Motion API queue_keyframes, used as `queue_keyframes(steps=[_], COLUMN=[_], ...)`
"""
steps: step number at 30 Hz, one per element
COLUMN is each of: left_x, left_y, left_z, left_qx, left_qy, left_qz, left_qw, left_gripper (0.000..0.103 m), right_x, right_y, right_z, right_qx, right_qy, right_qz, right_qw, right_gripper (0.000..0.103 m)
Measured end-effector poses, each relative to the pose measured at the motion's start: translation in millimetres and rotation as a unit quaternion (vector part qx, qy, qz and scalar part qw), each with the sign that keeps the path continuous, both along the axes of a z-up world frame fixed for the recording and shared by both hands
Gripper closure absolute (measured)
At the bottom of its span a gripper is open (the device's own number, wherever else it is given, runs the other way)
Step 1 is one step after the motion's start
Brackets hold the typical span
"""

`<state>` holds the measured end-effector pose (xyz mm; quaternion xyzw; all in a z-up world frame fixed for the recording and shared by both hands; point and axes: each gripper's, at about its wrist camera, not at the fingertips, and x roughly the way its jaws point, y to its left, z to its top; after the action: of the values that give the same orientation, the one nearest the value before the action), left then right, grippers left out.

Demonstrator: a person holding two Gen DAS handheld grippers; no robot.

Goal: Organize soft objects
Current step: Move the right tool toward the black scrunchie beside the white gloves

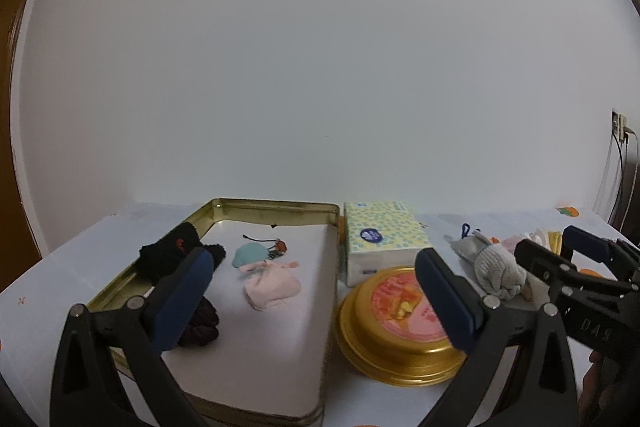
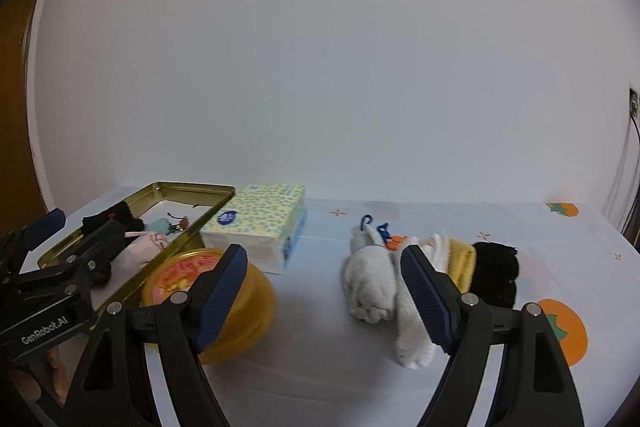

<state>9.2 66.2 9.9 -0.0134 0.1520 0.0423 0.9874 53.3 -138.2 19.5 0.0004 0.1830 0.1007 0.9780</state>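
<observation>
A shallow gold tin (image 1: 276,205) lined in white holds a black fuzzy piece (image 1: 172,251) on its left rim, a teal plush charm (image 1: 252,253), a pink sock (image 1: 272,285) and a dark scrunchie (image 1: 200,327). My left gripper (image 1: 316,299) hovers open over the tin's near half, with nothing between its pads. To the right on the tablecloth lie a grey-white rolled sock (image 2: 372,287), a yellow cloth (image 2: 460,259) and a black sock (image 2: 496,275). My right gripper (image 2: 324,293) stands open just before the rolled sock, its right finger in front of that pile.
A dotted tissue pack (image 1: 380,239) and a round gold tin (image 1: 400,327) with a pink label sit between the tin and the sock pile. A white wall closes the back. The tablecloth (image 2: 560,327) has orange fruit prints. Cables hang at the far right.
</observation>
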Motion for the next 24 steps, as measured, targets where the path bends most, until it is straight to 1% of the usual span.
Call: queue_keyframes(steps=[7,14,20,24], left_x=[-1,0,-2,-1], left_y=[-18,-34,-51,-63], left_z=[-1,-2,-2,-3], left_qx=[0.003,-0.002,0.000,0.004], left_qy=[0.007,0.013,0.015,0.018], left_qz=[-0.016,-0.036,-0.055,-0.067], left_qw=[0.9998,0.9993,0.9983,0.9976], left_gripper=[0.000,0.000,0.000,0.000], right_x=[-8,-9,-9,-8], right_y=[-19,-38,-67,-90], right_z=[5,6,6,6], right_qx=[-0.006,-0.010,-0.014,-0.007], right_qy=[0.000,0.001,0.005,0.012], right_qz=[-0.014,-0.030,-0.053,-0.071], right_qw=[1.000,1.000,0.999,0.997], right_gripper=[0.022,0.022,0.022,0.022])
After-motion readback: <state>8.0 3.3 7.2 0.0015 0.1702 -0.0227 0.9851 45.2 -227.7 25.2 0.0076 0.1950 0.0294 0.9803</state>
